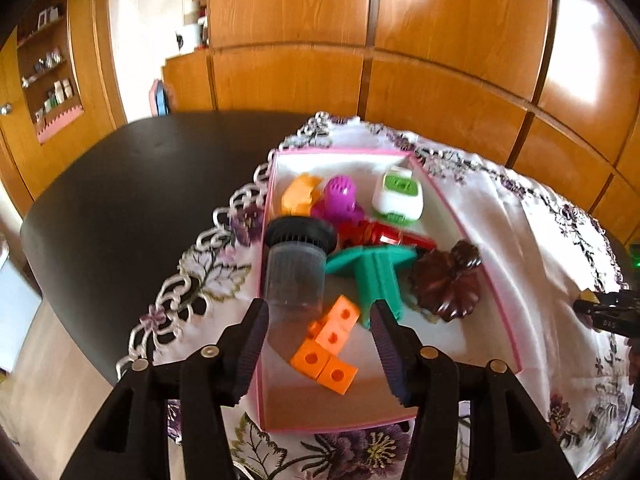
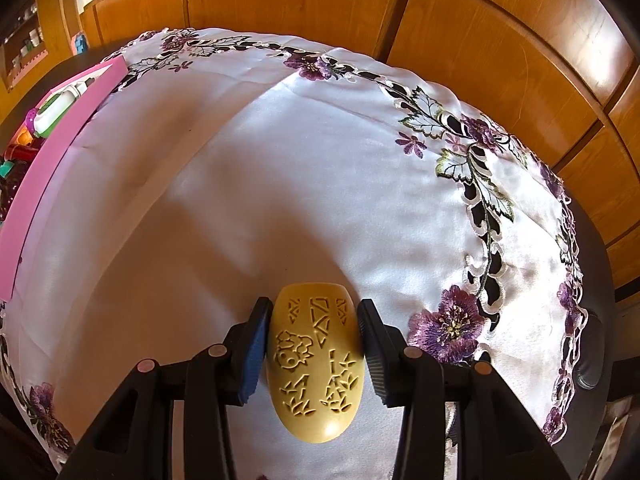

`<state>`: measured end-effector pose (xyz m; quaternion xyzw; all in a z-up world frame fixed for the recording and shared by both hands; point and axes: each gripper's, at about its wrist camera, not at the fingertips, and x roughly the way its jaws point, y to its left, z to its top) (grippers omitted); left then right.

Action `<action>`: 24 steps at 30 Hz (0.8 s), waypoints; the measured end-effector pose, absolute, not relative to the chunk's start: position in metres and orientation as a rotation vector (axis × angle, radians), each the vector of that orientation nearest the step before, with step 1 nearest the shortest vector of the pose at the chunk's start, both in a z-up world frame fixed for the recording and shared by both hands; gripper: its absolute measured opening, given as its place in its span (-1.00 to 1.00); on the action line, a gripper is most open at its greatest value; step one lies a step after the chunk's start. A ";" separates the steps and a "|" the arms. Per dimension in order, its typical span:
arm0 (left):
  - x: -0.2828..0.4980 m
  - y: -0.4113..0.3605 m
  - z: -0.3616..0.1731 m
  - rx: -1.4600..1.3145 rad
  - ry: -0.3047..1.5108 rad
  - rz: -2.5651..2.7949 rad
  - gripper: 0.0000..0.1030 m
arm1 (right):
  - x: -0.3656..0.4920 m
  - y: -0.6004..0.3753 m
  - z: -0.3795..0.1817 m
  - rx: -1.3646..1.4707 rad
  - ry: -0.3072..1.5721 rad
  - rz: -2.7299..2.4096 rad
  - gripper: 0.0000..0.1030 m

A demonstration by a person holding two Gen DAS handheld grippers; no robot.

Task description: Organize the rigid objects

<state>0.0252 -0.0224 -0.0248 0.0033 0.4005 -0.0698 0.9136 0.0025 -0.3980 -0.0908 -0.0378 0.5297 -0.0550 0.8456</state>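
A pink-rimmed box lies on a white embroidered tablecloth. In it lie a clear jar with a black lid, joined orange cubes, a teal T-shaped piece, a dark brown leaf-shaped piece, a red toy, a purple toy, an orange toy and a white-and-green car. My left gripper hovers open over the box's near half, the jar's base just beyond its left finger. My right gripper is shut on a yellow carved oval above the cloth.
The cloth covers the right part of a dark round table. The box's pink wall shows at the left of the right wrist view. Wooden cabinet doors stand behind. The right gripper appears at the left view's right edge.
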 end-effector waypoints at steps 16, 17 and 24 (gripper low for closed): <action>0.015 -0.028 -0.011 0.019 0.784 -0.156 0.06 | 0.003 -0.403 -0.088 -0.013 1.116 -0.128 -0.16; 0.015 -0.027 -0.011 0.017 0.783 -0.156 0.06 | 0.003 -0.404 -0.086 0.005 1.113 -0.125 -0.16; 0.014 -0.019 -0.011 0.000 0.786 -0.140 0.07 | 0.000 -0.393 -0.048 0.155 0.998 -0.046 -0.16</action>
